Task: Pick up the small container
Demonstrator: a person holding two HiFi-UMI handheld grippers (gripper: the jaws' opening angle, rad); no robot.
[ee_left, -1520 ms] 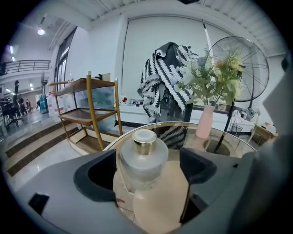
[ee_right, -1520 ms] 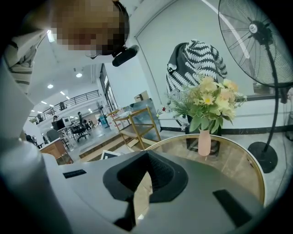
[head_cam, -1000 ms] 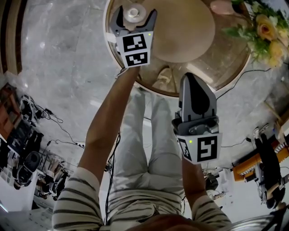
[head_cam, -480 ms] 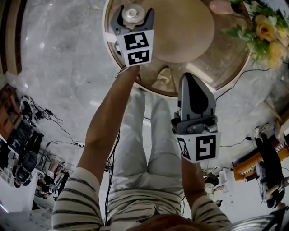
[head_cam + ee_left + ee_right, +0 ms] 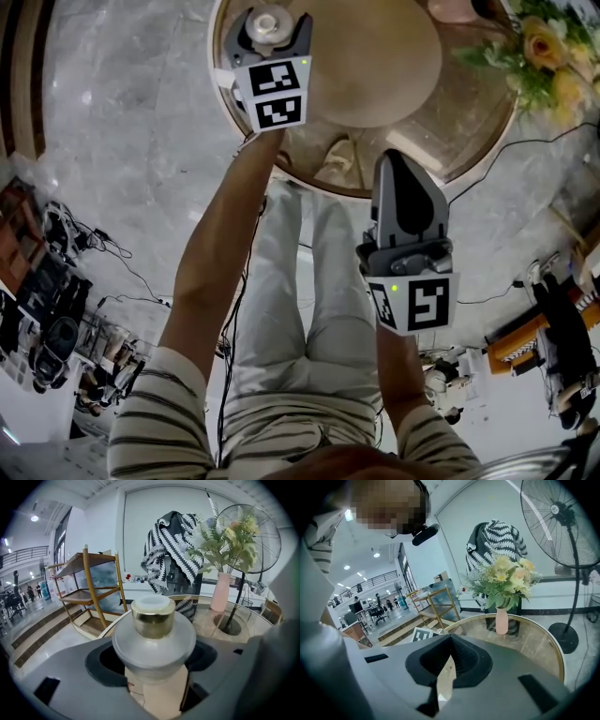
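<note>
Beyond the left tongs (image 5: 272,23) and off to their left stands a wooden shelf (image 5: 93,588). These tongs reach over the round glass table (image 5: 469,122) with the small container (image 5: 153,620) upright between their jaws. The jaws have just been closing, and their dark pads now meet the container's wide grey body on both sides, below its gold collar and pale cap. Just right of these tongs a round tan mat (image 5: 375,66) lies on the table. The right tongs (image 5: 396,161) hang nearer the person, back from the table's edge, clenched with nothing in them. Ahead of them a pink vase (image 5: 501,620) of flowers (image 5: 539,56) stands on the table, with a fan (image 5: 567,522) to its right.
</note>
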